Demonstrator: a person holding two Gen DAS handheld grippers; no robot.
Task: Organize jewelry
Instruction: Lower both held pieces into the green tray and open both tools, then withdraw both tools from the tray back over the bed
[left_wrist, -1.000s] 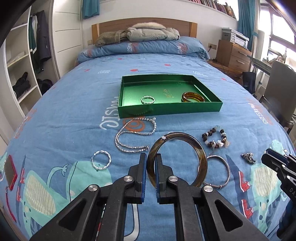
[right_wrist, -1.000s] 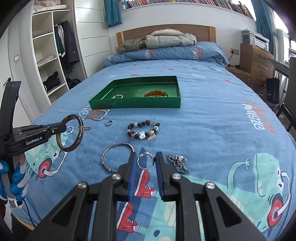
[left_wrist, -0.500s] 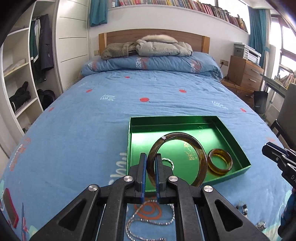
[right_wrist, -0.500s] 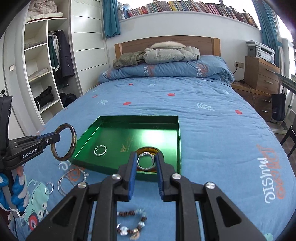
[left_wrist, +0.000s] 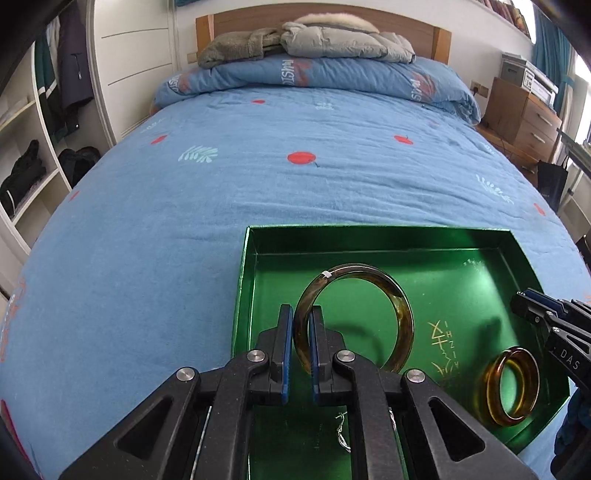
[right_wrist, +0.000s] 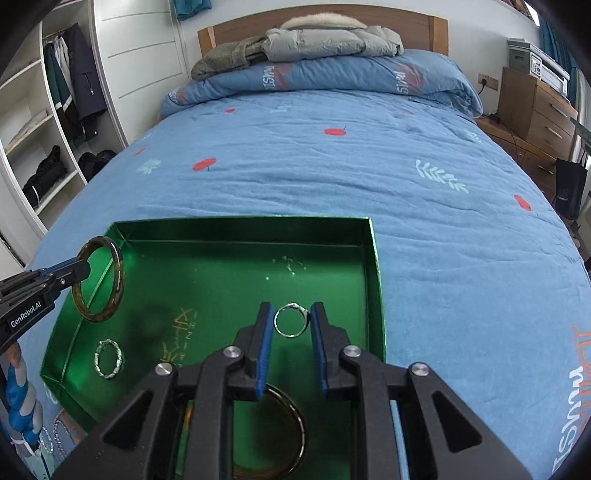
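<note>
Green foil tray (left_wrist: 461, 240) sits under both claws, so lower before letting go: your left gripper (left_wrist: 297, 325) pinches the big tortoiseshell resin bangle (left_wrist: 402, 314) upright above the floor, your right gripper (right_wrist: 291, 325) holds the thin silver ring (right_wrist: 291, 320) between narrowly set pads. Already lying below them: one amber bangle (left_wrist: 511, 384) and one twisted silver ring (right_wrist: 107, 358); one tray.

The left gripper (right_wrist: 79, 273) carries a white label reading "GenRobot.AI" on its black body. The right gripper (left_wrist: 524, 302) shows the letters "DAS" before the picture's edge cuts them off. The blue quilt (right_wrist: 369, 166) bears large printed lettering, seen upside down and only partly legible. Gold characters on the green tray (left_wrist: 480, 280) floor cannot be read.
</note>
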